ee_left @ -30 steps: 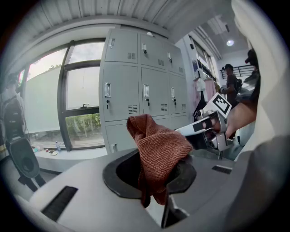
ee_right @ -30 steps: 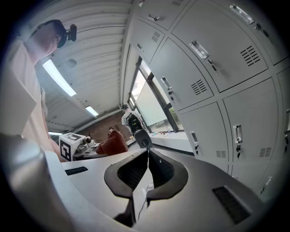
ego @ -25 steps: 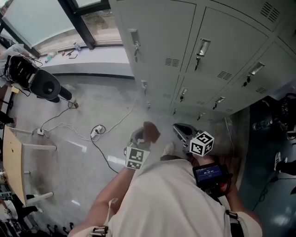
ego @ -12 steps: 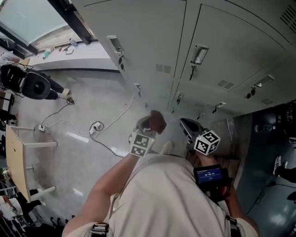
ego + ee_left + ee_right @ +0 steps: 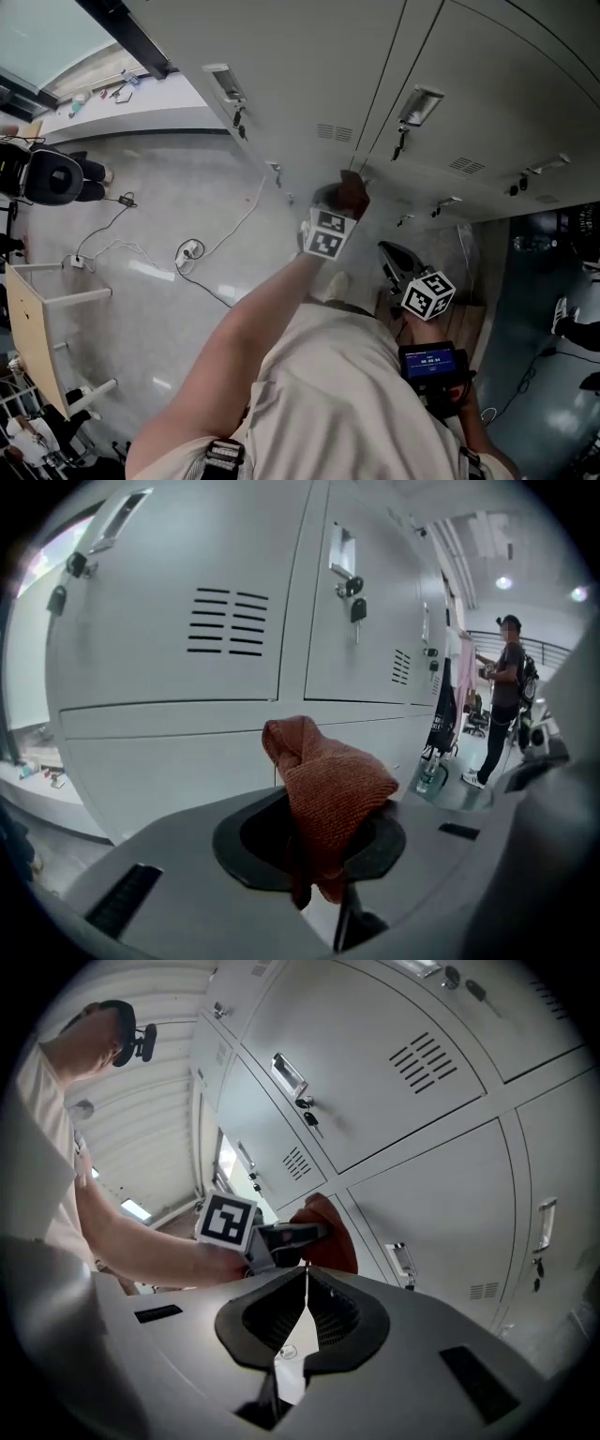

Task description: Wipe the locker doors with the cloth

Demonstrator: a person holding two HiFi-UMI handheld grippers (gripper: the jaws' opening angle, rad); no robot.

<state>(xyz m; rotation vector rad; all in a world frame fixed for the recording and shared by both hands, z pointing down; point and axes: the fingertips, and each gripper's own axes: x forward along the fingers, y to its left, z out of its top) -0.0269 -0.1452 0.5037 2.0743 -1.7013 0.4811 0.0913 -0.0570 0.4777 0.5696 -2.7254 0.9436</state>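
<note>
Item, left claw (image 5: pixel 339 202): I have it clamped on the rust-red cloth (image 5: pixel 328 785). Over the last second it rose from waist level to the locker doors (image 5: pixel 300 84). The cloth now sits at the seam between two doors; I cannot confirm contact.

Item, right claw (image 5: pixel 305 1274): jaws together, nothing between them, held low.

Reading: approach done, and I judge the wiping about to start.
</note>
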